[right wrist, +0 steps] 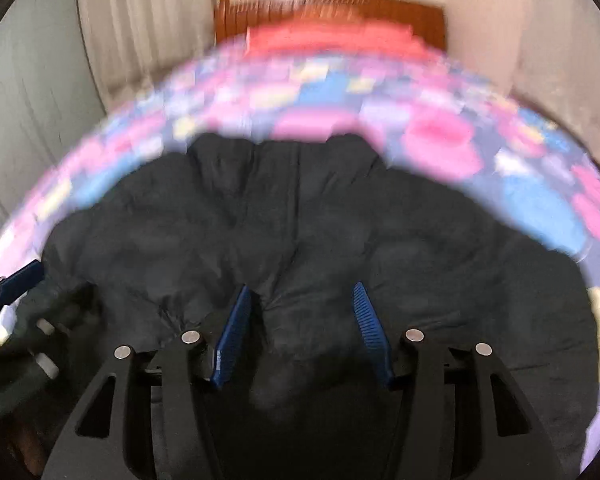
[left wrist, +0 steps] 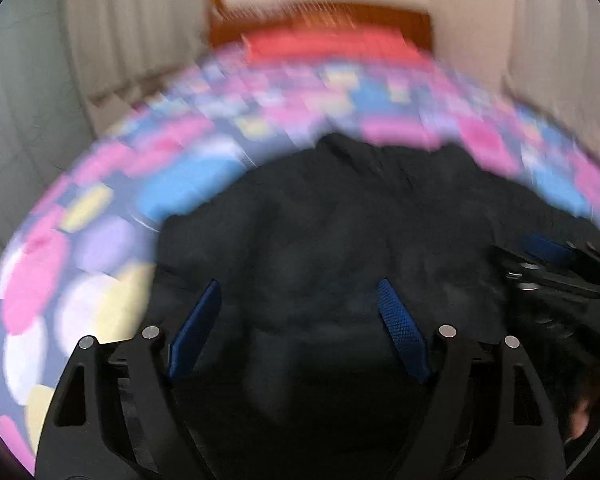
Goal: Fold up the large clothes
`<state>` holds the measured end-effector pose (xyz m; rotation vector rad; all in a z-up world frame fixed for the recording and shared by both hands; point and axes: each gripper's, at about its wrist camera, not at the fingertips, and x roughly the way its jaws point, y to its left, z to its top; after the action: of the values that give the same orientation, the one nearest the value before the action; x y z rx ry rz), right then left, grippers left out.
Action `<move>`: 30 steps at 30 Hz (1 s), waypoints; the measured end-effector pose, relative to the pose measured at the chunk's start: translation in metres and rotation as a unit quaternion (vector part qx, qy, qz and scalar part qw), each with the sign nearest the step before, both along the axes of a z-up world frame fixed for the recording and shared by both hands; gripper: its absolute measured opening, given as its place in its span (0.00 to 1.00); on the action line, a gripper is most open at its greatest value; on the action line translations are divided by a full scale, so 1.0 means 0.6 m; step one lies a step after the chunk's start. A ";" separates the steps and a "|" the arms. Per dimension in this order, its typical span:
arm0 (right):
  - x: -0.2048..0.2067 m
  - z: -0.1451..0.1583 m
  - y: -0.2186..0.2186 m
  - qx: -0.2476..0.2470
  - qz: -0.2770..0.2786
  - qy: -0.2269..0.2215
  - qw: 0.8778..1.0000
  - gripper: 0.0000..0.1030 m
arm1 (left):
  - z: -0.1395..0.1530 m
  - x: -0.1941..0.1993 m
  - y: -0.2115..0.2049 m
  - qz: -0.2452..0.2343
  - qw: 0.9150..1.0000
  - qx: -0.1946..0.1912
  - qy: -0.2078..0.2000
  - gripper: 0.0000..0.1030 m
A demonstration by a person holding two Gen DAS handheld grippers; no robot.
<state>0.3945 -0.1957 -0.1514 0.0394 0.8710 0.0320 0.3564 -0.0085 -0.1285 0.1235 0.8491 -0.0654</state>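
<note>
A large black padded garment point(left wrist: 340, 232) lies spread on a bed with a pink, blue and yellow patterned cover point(left wrist: 100, 208). It also shows in the right wrist view point(right wrist: 300, 220). My left gripper point(left wrist: 298, 300) is open just above the garment's near part, its blue pads wide apart. My right gripper point(right wrist: 302, 300) is open over the garment, with a puckered fold between its pads. The right gripper also shows at the right edge of the left wrist view point(left wrist: 560, 272). The left gripper shows at the left edge of the right wrist view point(right wrist: 16, 280). Both views are motion-blurred.
A red pillow point(left wrist: 324, 46) lies at the head of the bed against a brown wooden headboard point(left wrist: 320, 16). Pale curtains point(left wrist: 112, 40) hang on the left. A cream wall is on the right. The bed cover point(right wrist: 540, 184) surrounds the garment.
</note>
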 end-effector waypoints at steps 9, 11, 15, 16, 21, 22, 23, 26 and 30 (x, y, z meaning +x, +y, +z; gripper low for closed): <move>-0.113 0.038 -0.042 -0.019 -0.031 -0.048 0.998 0.54 | 0.020 -0.055 0.047 0.025 0.998 -0.047 -0.022 0.77; -0.116 0.005 -0.056 -0.020 -0.038 -0.022 0.999 0.55 | -0.003 -0.055 0.051 0.033 0.998 -0.049 -0.005 0.77; -0.099 -0.027 -0.061 -0.015 -0.040 -0.010 0.999 0.56 | -0.036 -0.038 0.032 0.026 0.999 -0.021 0.015 0.78; -0.099 -0.025 -0.061 -0.015 -0.041 -0.010 0.999 0.56 | -0.034 -0.038 0.032 0.027 0.999 -0.019 0.015 0.78; -0.135 0.000 -0.076 0.007 -0.044 -0.029 0.999 0.57 | -0.012 -0.076 0.043 0.022 0.999 -0.022 0.004 0.78; -0.148 0.006 -0.081 0.010 -0.046 -0.032 0.998 0.57 | -0.007 -0.087 0.045 0.022 1.000 -0.020 0.000 0.78; -0.154 0.009 -0.083 0.012 -0.046 -0.033 0.998 0.58 | -0.001 -0.100 0.048 0.021 1.000 -0.019 -0.002 0.78; -0.194 0.019 -0.094 0.017 -0.051 -0.033 0.998 0.59 | 0.011 -0.134 0.059 0.023 0.999 -0.026 -0.006 0.78; -0.246 0.022 -0.110 0.016 -0.059 -0.029 0.998 0.59 | 0.020 -0.185 0.072 0.032 0.999 -0.038 -0.010 0.78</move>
<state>0.2471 -0.2615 -0.1382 0.1187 0.8079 -0.0630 0.2455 0.0350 -0.1162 0.0256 0.8295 -0.0365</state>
